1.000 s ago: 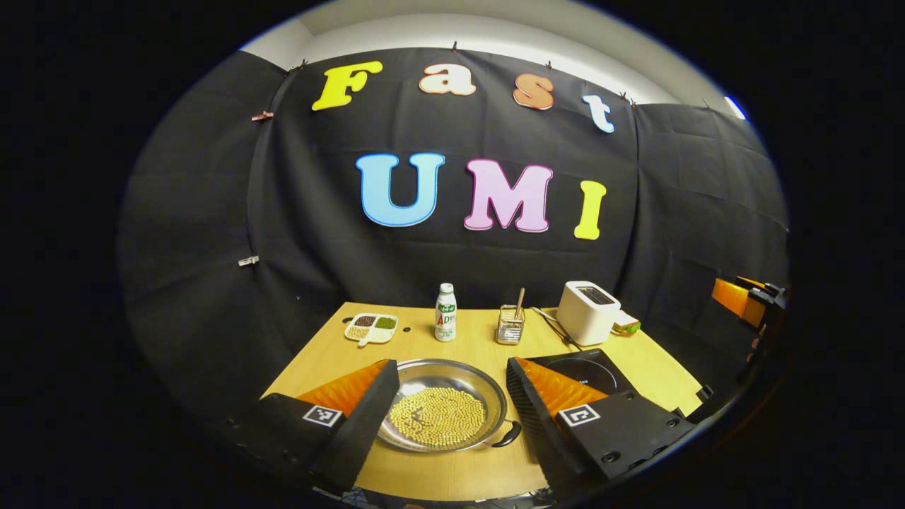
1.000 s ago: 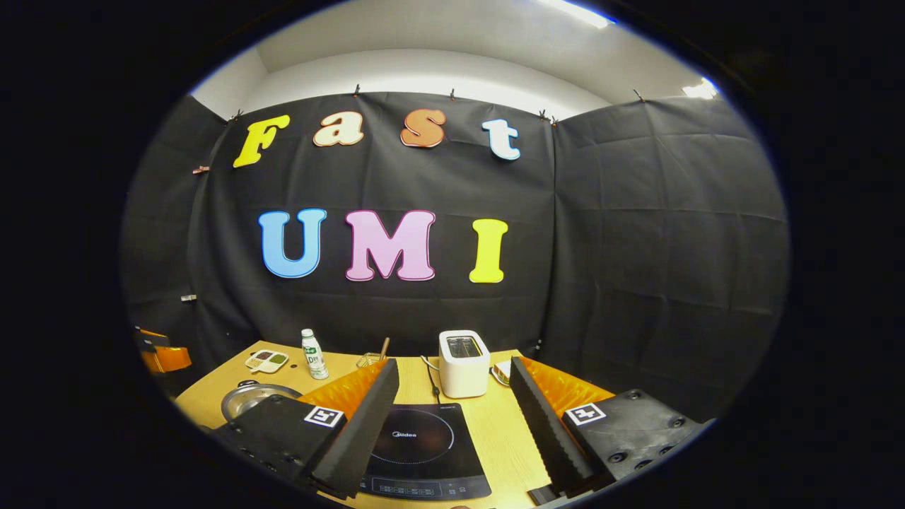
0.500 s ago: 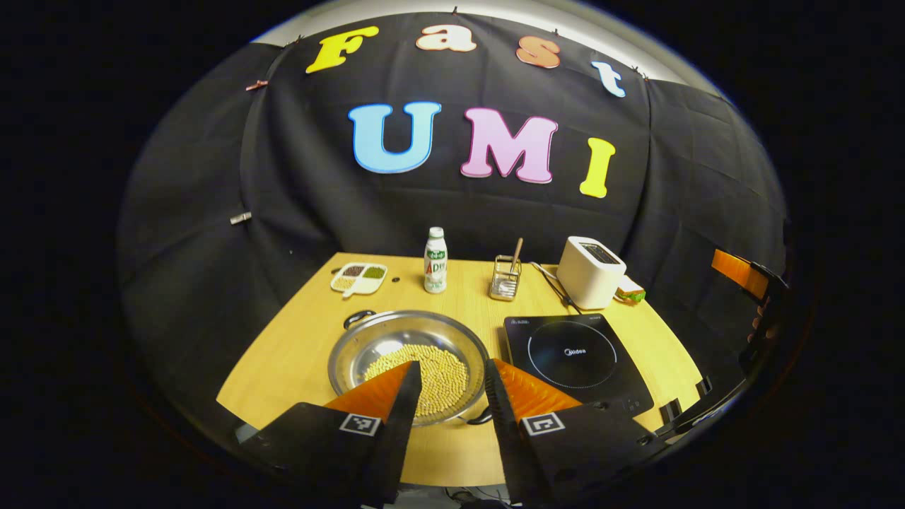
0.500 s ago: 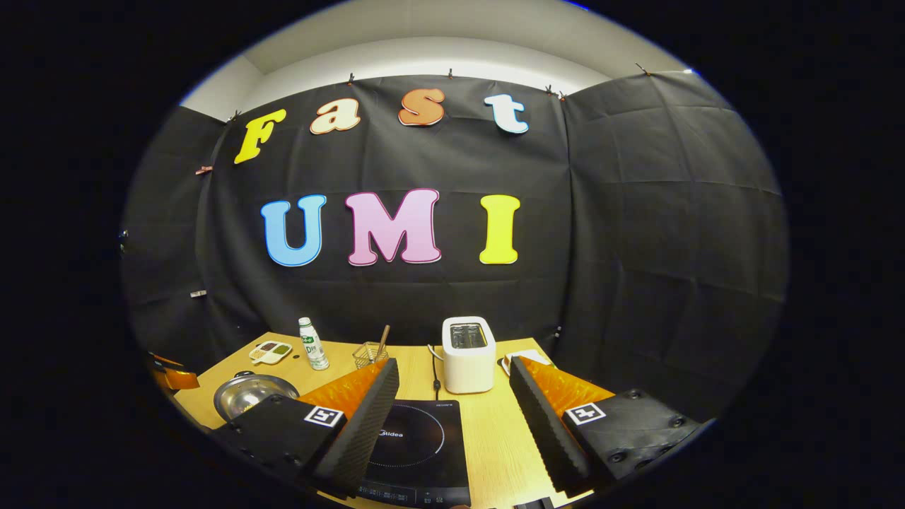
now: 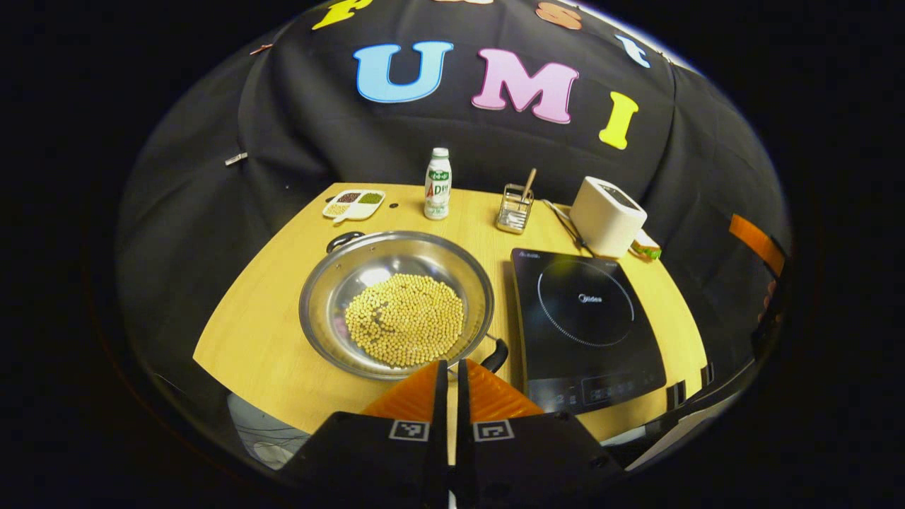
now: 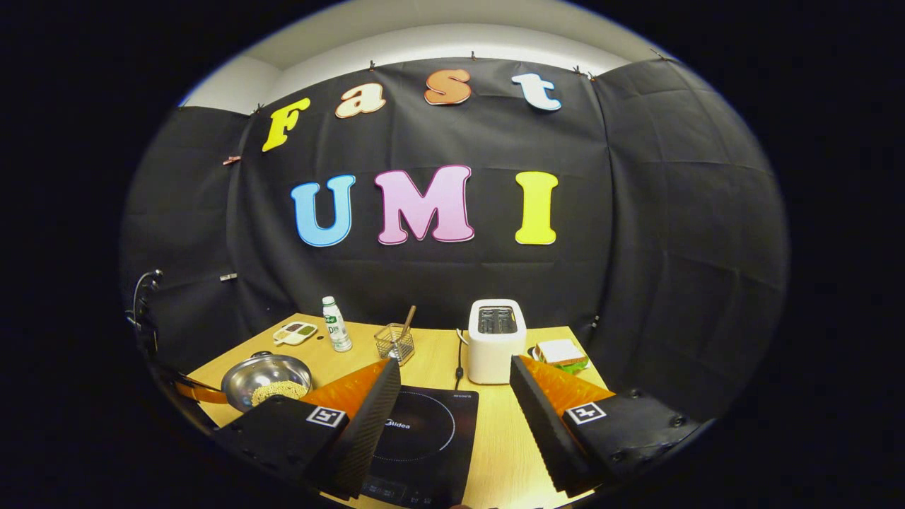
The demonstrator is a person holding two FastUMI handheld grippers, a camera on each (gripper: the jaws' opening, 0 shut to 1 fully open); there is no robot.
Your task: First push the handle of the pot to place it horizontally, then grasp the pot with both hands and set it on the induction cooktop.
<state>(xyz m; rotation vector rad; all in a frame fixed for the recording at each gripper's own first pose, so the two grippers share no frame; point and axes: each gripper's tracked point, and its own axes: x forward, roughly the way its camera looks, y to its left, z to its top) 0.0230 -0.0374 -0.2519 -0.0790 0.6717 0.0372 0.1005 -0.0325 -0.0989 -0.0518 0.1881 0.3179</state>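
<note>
A steel pot [image 5: 396, 279] holding yellow beans sits on the wooden table [image 5: 269, 332]. One black handle [image 5: 344, 240] points to the far left, the other handle [image 5: 496, 353] to the near right. My left gripper [image 5: 449, 369] is shut with nothing between its fingers, hovering by the pot's near rim just left of the near handle. The black induction cooktop [image 5: 587, 318] lies right of the pot. In the right gripper view my right gripper [image 6: 456, 385] stands open above the cooktop [image 6: 424, 438], with the pot [image 6: 265, 375] off to the left.
Along the table's back stand a divided dish of beans [image 5: 353, 203], a white bottle [image 5: 438, 184], a wire basket with a stick [image 5: 515, 208] and a white toaster [image 5: 606, 215] with its cord. A sandwich [image 6: 558, 352] lies beside the toaster [image 6: 497, 339].
My left gripper has shut from wide open and tilted down over the pot's near rim. The right gripper stayed open and shifted a little over the cooktop.
</note>
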